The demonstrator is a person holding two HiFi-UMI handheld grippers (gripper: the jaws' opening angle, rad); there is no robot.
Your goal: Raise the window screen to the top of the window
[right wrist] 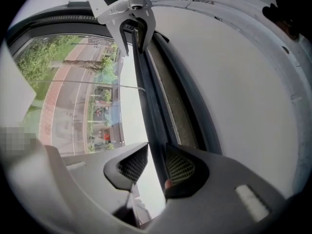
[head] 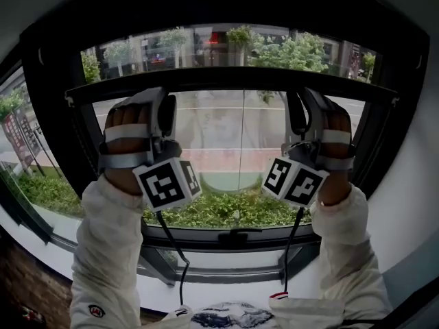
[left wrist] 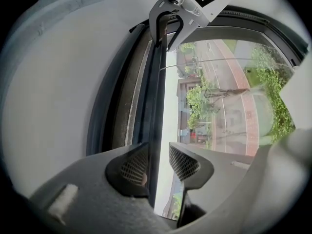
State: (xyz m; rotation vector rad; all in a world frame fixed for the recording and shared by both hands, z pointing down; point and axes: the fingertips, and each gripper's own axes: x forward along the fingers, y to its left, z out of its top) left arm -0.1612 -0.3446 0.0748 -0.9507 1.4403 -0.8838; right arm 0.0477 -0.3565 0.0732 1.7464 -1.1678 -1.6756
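Observation:
The window screen's dark top bar [head: 233,82] runs across the window about a third of the way down the pane, with the greyish mesh [head: 240,142] hanging below it. My left gripper [head: 162,101] clamps the bar on its left part and my right gripper [head: 302,103] clamps it on the right. In the left gripper view the bar [left wrist: 157,82] passes between the jaws of the left gripper [left wrist: 155,162], and the right gripper [left wrist: 170,18] shows far along it. The right gripper view mirrors this: the bar [right wrist: 146,91] sits in the right gripper [right wrist: 156,165], with the left gripper [right wrist: 131,23] beyond.
The black window frame [head: 226,9] arches above the bar, with a strip of uncovered glass [head: 226,46] between them. A latch handle [head: 236,237] sits on the lower frame. White wall [head: 411,204] flanks the window on the right. Trees and a street lie outside.

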